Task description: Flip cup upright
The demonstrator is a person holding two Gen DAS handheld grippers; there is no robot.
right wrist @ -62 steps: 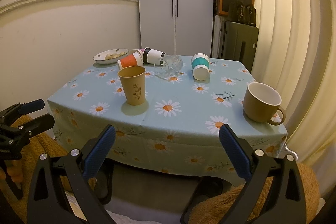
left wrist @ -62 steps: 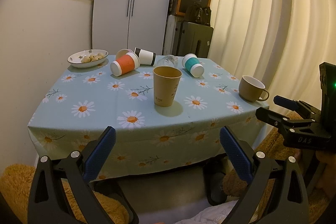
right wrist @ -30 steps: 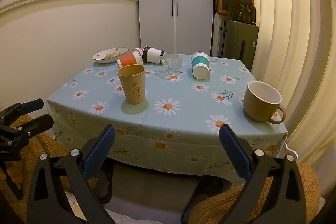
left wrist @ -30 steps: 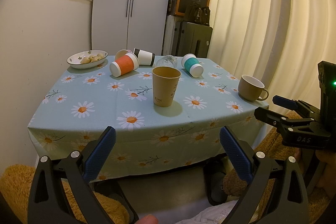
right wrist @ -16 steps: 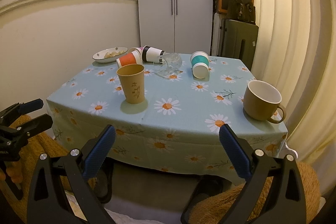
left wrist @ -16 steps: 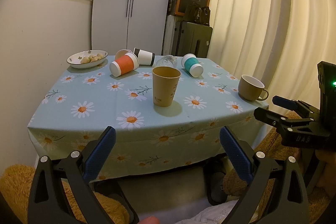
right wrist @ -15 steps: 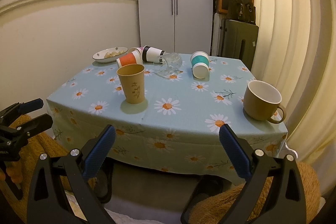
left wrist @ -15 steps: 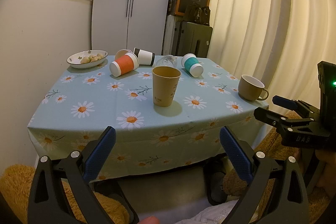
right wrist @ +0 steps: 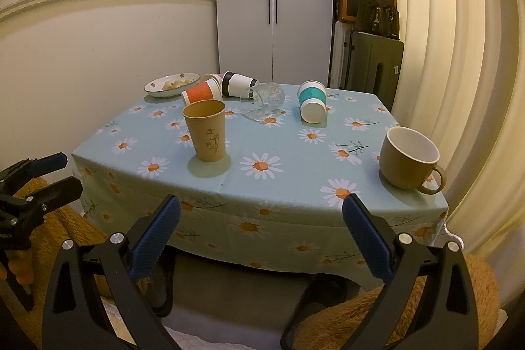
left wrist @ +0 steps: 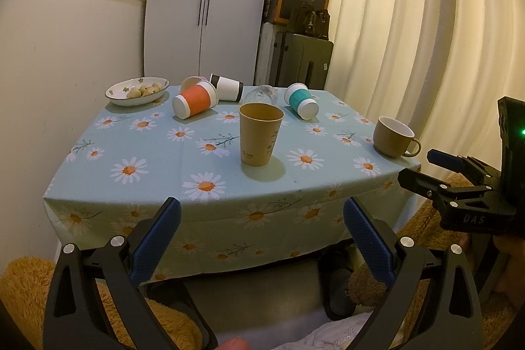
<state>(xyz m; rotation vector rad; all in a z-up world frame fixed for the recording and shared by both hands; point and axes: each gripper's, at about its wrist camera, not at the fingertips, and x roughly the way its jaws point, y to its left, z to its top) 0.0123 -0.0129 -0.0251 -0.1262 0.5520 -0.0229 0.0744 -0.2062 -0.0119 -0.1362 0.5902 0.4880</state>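
Several cups lie on their sides at the far end of the daisy tablecloth (left wrist: 157,153): an orange cup (left wrist: 194,99) (right wrist: 200,92), a black-and-white cup (left wrist: 227,86) (right wrist: 237,83), a teal cup (left wrist: 301,100) (right wrist: 312,100) and a clear glass (right wrist: 265,99) (left wrist: 261,93). A brown paper cup (left wrist: 260,138) (right wrist: 206,130) stands upright mid-table. A brown mug (left wrist: 392,136) (right wrist: 408,158) stands upright at the right edge. My left gripper (left wrist: 259,238) (right wrist: 32,176) and right gripper (right wrist: 259,235) (left wrist: 436,169) are both open and empty, held below the table's near edge.
A white bowl of food (left wrist: 137,91) (right wrist: 172,84) sits at the far left corner. A white wardrobe (right wrist: 272,5), a suitcase (right wrist: 374,61) with a box on top, and curtains (left wrist: 410,38) stand behind and right. A wall runs along the table's left side.
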